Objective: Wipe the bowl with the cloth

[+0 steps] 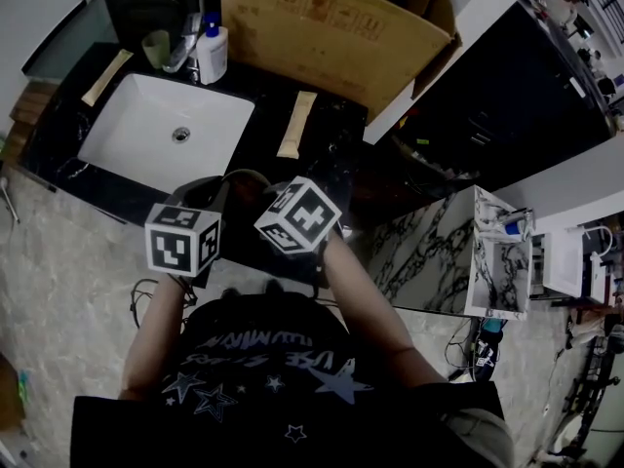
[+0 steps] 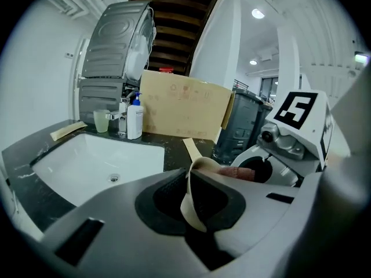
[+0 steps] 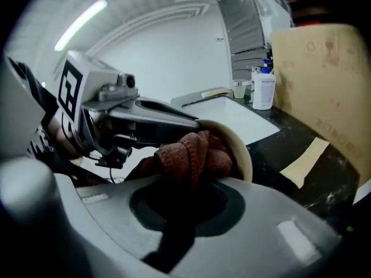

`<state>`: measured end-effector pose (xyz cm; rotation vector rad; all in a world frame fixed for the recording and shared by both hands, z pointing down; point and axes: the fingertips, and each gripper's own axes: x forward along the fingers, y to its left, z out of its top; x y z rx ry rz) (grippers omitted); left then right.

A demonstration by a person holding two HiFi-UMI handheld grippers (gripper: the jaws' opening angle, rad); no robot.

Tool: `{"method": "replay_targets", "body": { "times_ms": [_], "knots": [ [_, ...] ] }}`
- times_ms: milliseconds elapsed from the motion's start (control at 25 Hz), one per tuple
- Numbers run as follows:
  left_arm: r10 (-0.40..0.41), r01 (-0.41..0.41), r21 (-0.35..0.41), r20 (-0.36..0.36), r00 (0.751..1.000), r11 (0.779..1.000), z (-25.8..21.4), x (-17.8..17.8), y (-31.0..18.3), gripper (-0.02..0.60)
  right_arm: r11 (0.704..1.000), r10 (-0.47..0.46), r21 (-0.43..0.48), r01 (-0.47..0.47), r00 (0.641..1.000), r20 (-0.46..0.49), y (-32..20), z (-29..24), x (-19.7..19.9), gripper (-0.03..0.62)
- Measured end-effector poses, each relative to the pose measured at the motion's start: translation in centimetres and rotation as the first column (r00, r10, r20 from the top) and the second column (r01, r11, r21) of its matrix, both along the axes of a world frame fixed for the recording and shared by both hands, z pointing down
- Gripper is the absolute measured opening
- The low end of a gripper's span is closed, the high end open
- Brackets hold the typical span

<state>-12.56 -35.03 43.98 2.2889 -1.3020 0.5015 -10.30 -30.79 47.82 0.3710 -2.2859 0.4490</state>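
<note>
- Holding the bowl (image 2: 204, 165) by its rim: my left gripper (image 2: 194, 184) has its jaws pinched onto the cream wall, one pad inside and one outside. The bowl stands on edge in the air, resting on nothing.
- My right gripper (image 3: 188, 184) is clamped on a bunched red-brown cloth (image 3: 194, 155). The wad sticks out ahead of the jaws and sits in the bowl's hollow, against the inner wall as far as I can tell.
- Key relation: the bowl's mouth faces the right gripper, so the cloth goes straight ahead into it. The two tools meet at an angle, tips just beside each other. The right hand wipes; the left is only the vice.
- My judgement: the coming stroke should sweep round the inner wall and stay off the pinched stretch of rim, where the left pad blocks the way.
- Room: in the head view both marker cubes hang close to my torso, about over the near edge of the black counter (image 1: 261, 144). There is open air to either side.
- Farther off: the white sink (image 1: 136, 115) lies ahead to the left, with a soap bottle (image 1: 213, 52) behind it. A cardboard sheet (image 1: 331, 27) leans at the back. All are well apart from the bowl.
</note>
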Motion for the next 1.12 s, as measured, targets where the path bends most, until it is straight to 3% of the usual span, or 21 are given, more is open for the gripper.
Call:
{"method": "replay_targets", "body": {
  "times_ms": [160,280,480,640,720,880,1000,1040,1120],
  "knots": [
    [0.005,-0.005,0.002,0.005,1.0,1.0,-0.2,0.3,0.4,0.023,0.991,0.092,-0.11,-0.073,0.98,0.179,0.0,-0.9,-0.4,0.049],
    [0.007,-0.007,-0.012,-0.009,1.0,1.0,0.0,0.4,0.5,0.023,0.977,0.165,-0.182,-0.115,0.944,0.286,-0.6,-1.7,-0.6,0.049],
    [0.004,-0.005,-0.031,-0.028,1.0,1.0,0.6,0.2,0.6,0.025,0.956,0.245,-0.251,-0.154,0.889,0.387,-1.2,-2.3,0.0,0.049],
    [0.004,-0.007,-0.061,-0.045,0.999,0.998,1.1,0.1,0.5,0.025,0.959,0.246,-0.23,-0.166,0.891,0.383,-1.2,-2.5,0.3,0.049],
    [0.0,-0.004,-0.079,-0.05,0.999,0.997,1.6,-0.2,0.3,0.023,0.955,0.267,-0.236,-0.181,0.871,0.413,-1.3,-3.3,0.8,0.049],
    [-0.031,0.022,-0.102,-0.079,0.996,0.994,2.0,-1.5,-0.4,0.023,0.941,0.336,-0.236,-0.243,0.759,0.558,-2.6,-7.5,3.7,0.049],
    [-0.056,0.042,-0.125,-0.107,0.993,0.991,2.2,-2.9,-1.1,0.023,0.923,0.368,-0.155,-0.351,0.693,0.621,-4.5,-9.8,7.8,0.049],
    [-0.068,0.052,-0.133,-0.124,0.99,0.99,2.2,-3.3,-1.3,0.021,0.916,0.37,-0.117,-0.383,0.696,0.615,-4.9,-9.8,9.0,0.049],
    [-0.097,0.074,-0.142,-0.16,0.982,0.987,2.1,-4.0,-1.6,0.021,0.912,0.358,-0.039,-0.408,0.745,0.562,-4.9,-8.4,10.5,0.049]
  ]
}}
